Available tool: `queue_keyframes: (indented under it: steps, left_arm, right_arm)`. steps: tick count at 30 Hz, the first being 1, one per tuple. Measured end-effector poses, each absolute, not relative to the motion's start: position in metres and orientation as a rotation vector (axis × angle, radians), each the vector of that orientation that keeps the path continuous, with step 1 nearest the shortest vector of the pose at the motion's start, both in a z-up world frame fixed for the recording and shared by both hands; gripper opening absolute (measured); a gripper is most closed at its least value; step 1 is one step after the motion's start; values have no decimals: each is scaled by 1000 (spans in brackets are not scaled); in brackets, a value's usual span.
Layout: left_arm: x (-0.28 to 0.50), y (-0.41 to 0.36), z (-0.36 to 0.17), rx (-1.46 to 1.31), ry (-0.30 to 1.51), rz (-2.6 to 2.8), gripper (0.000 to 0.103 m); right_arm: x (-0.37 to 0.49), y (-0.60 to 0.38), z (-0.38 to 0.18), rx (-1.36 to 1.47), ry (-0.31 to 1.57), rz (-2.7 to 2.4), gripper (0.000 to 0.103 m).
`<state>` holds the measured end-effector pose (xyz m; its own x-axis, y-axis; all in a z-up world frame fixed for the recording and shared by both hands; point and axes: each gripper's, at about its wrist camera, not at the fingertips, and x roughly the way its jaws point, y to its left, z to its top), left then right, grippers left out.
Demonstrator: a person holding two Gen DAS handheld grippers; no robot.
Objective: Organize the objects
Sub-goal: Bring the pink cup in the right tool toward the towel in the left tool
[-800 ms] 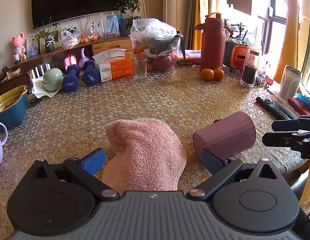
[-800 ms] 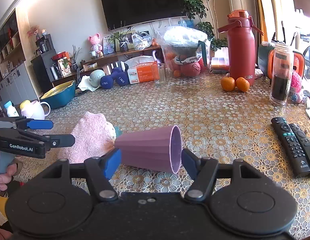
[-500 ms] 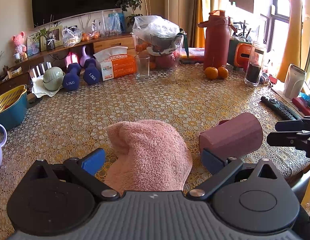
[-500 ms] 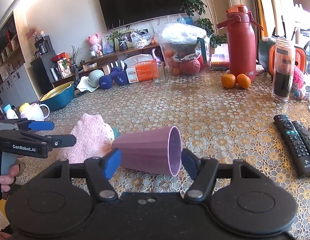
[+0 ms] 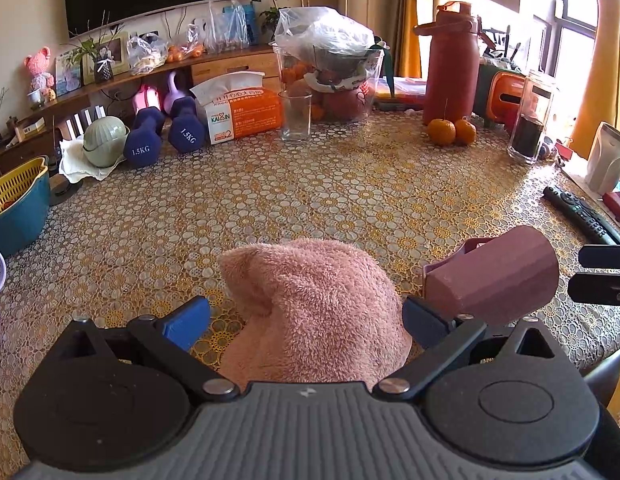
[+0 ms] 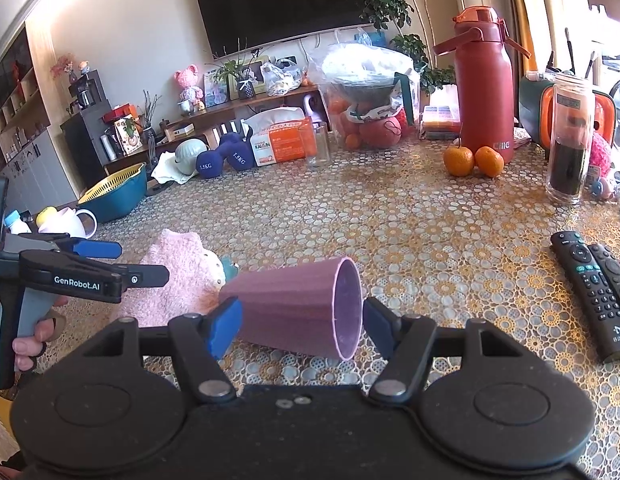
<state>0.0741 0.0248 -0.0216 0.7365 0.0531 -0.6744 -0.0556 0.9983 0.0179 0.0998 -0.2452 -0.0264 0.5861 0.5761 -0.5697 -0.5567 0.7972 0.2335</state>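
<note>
A pink fluffy towel lies bunched on the table's near edge, between the open fingers of my left gripper. It also shows in the right wrist view. A mauve ribbed cup lies on its side right of the towel, mouth to the right. It shows in the left wrist view too. My right gripper is open, its blue pads on either side of the cup, not closed on it. The left gripper shows at the left of the right wrist view.
Two remotes lie at the right. Further back stand a red thermos, two oranges, a dark jar, a glass, a tissue box, dumbbells and a teal basket.
Both grippers have crept slightly forward; towel and cup look a little larger and nearer. Both stay open, and nothing was gripped.
</note>
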Motion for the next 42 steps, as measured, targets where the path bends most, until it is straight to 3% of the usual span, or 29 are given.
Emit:
queue_keyframes:
  steps: [32, 42]
  left_arm:
    - [125, 45, -65, -144, 910, -35, 101]
    - [118, 33, -57, -120, 855, -69, 66]
  right_arm:
    - [128, -230, -38, -18, 732, 709, 66]
    - [145, -226, -51, 55, 801, 720, 66]
